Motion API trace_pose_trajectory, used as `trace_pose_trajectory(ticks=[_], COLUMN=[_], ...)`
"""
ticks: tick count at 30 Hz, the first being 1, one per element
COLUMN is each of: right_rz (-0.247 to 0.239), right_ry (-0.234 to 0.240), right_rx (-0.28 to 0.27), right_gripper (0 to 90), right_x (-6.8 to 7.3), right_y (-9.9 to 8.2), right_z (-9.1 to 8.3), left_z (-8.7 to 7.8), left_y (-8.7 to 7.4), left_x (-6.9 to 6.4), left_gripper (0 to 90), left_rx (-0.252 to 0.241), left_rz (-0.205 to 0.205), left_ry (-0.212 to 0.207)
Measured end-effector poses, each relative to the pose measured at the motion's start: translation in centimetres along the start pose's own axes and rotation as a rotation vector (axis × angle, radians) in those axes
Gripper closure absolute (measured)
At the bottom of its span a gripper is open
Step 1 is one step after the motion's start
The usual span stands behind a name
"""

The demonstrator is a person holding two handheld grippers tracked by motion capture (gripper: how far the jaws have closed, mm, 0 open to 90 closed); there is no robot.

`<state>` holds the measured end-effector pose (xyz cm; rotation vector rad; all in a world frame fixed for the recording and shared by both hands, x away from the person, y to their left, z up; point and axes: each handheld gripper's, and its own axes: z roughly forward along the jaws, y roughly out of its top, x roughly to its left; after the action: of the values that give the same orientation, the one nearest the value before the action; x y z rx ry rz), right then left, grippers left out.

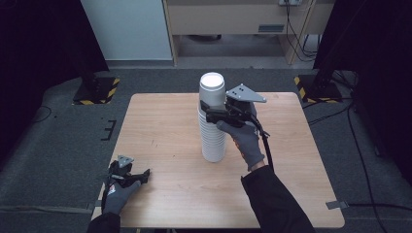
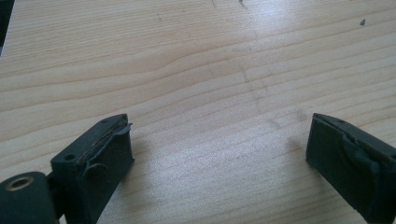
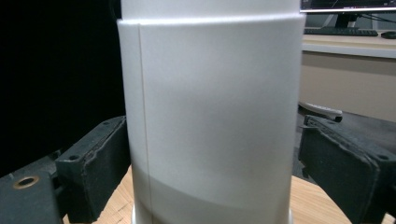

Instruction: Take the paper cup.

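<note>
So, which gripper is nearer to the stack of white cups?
The right one. The right gripper is at the upper part of the cup stack, its open jaws on either side of it. The left gripper rests open near the table's front left corner, far from the stack.

Cups (image 1: 213, 127): I see 1 tall stack of white paper cups, nested upside down, flat bottom on top.
Pose: upright, near vertical.
Place: middle of the table, toward its far half.
Close view (image 3: 210, 116): smooth white wall, 1 vertical seam.
</note>
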<state>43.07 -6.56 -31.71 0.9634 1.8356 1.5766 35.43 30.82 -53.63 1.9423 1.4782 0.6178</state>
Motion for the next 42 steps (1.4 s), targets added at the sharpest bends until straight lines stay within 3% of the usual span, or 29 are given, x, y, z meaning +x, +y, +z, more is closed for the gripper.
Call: trace_pose_trajectory(ticks=[15, 42], right_rz=[-0.003, -0.018], right_ry=[0.002, 0.013], right_rx=[0.010, 0.019], right_gripper=[11.5, 14.4], right_x=[0.11, -0.07], right_y=[-0.32, 0.09], right_z=[1.03, 0.98], left_z=[0.00, 0.00], left_y=[0.00, 0.00], left_x=[0.00, 0.00], left_gripper=[6.4, 6.3], left_rx=[0.000, 0.000], left_rz=[0.000, 0.000], left_ry=[-0.001, -0.001])
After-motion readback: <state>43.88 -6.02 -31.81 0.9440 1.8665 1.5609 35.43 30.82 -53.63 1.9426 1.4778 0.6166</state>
